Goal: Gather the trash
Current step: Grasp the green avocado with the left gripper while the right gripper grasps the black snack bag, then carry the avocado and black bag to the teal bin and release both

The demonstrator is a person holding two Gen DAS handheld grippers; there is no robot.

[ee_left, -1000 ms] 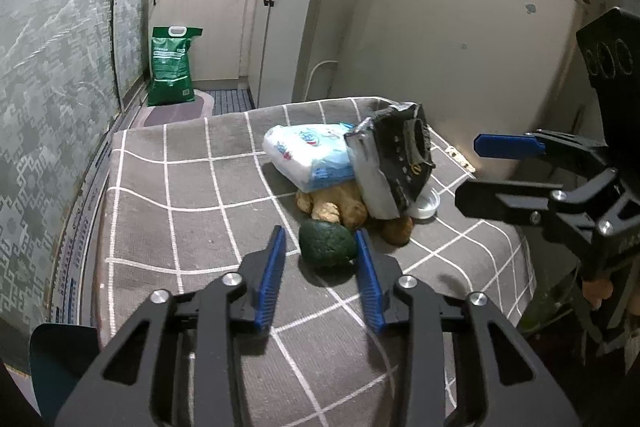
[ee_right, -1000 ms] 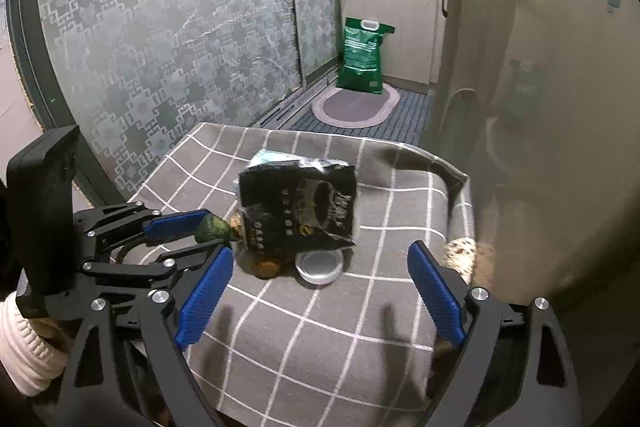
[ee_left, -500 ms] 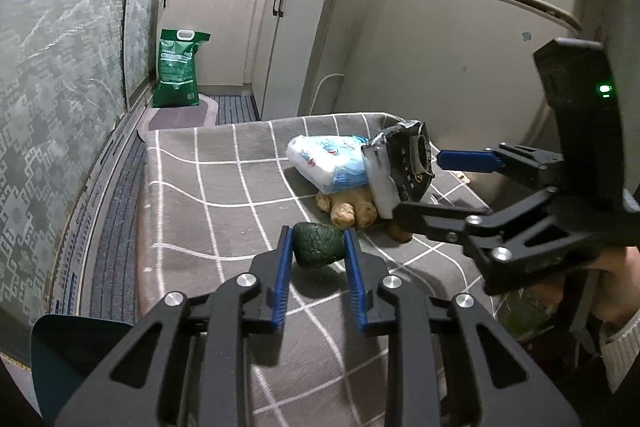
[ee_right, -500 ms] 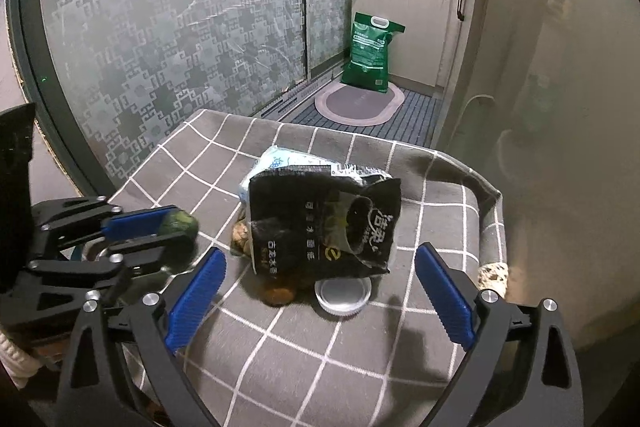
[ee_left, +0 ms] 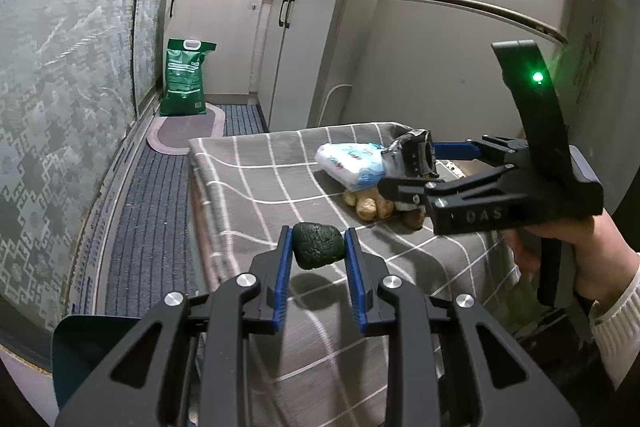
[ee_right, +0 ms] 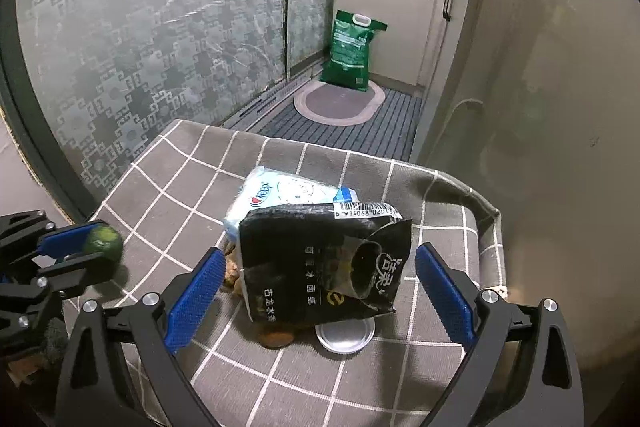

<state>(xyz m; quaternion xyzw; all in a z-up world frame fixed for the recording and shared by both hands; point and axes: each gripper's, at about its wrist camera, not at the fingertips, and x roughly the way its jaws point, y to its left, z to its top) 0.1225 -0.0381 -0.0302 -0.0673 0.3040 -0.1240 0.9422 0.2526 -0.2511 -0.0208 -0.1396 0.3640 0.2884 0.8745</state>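
My left gripper (ee_left: 318, 247) is shut on a dark green wrinkled avocado (ee_left: 318, 245) and holds it above the checked cloth; its shadow lies below. It also shows at the left of the right wrist view (ee_right: 105, 242). My right gripper (ee_right: 316, 291) is open wide, its blue pads either side of a torn black packet (ee_right: 324, 267). The packet leans on a white and blue tissue pack (ee_right: 280, 191). Brown ginger pieces (ee_left: 368, 205) lie under them. A round metal lid (ee_right: 345, 335) lies in front of the packet.
The grey checked cloth (ee_left: 256, 183) covers a small table beside a fridge (ee_left: 460, 59). A green sack (ee_left: 185, 79) stands on the floor by white cabinets (ee_left: 224, 39). Frosted patterned glass (ee_right: 140, 27) runs along the left.
My left gripper closed on the avocado and lifted it off the cloth, drawing back. My right gripper moved in closer around the black packet.
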